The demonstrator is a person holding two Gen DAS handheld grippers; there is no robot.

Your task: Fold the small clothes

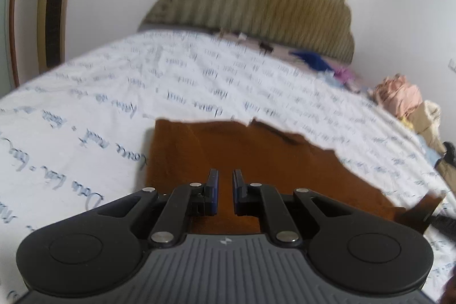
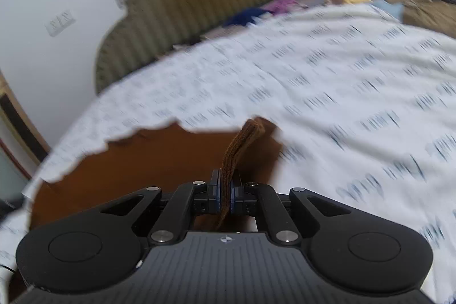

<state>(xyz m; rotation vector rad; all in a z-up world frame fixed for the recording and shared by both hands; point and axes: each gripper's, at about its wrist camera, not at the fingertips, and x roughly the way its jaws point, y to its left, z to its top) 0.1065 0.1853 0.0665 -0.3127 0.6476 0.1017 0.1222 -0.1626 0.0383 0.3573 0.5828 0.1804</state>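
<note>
Script-printed bedsheet [image 1: 199, 81] carries one brown garment [image 1: 256, 161] near its front edge: right gripper [image 2: 225, 181] pinches its hem, seemingly doubled, while left gripper [image 1: 225, 175] hovers narrow, apparently empty.

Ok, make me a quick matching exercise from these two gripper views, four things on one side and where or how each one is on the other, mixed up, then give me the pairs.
Things:
1. brown garment
2. right gripper
3. left gripper
4. pile of clothes

States:
A. heaped at the far edge of the bed
B. pinching a fold of brown fabric
C. spread flat on the printed sheet
D. nearly shut, nothing between the fingers

Pairs: 1-C, 2-B, 3-D, 4-A
</note>
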